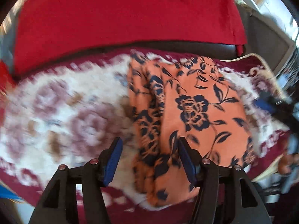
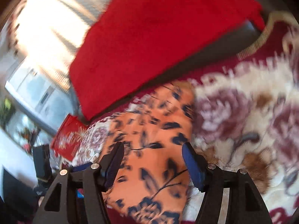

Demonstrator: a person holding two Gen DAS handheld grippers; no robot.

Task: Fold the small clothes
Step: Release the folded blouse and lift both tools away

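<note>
I note both claws, left claw [image 1: 149, 160] and right claw [image 2: 153, 162], gaping and empty above the folded orange floral garment [image 1: 188, 110] [image 2: 155, 145] on the rose-patterned blanket [image 1: 61, 112].

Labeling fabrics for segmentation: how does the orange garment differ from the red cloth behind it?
Pattern: the orange garment carries dark blue flowers and leaves; the red cloth is plain. Place: the garment lies on the floral blanket; the red cloth sits behind it, past a dark strip. Shape: the garment shows lengthwise folds along its left side; the red cloth looks smooth. Neither is gripped: left gripper and right gripper are open.
</note>
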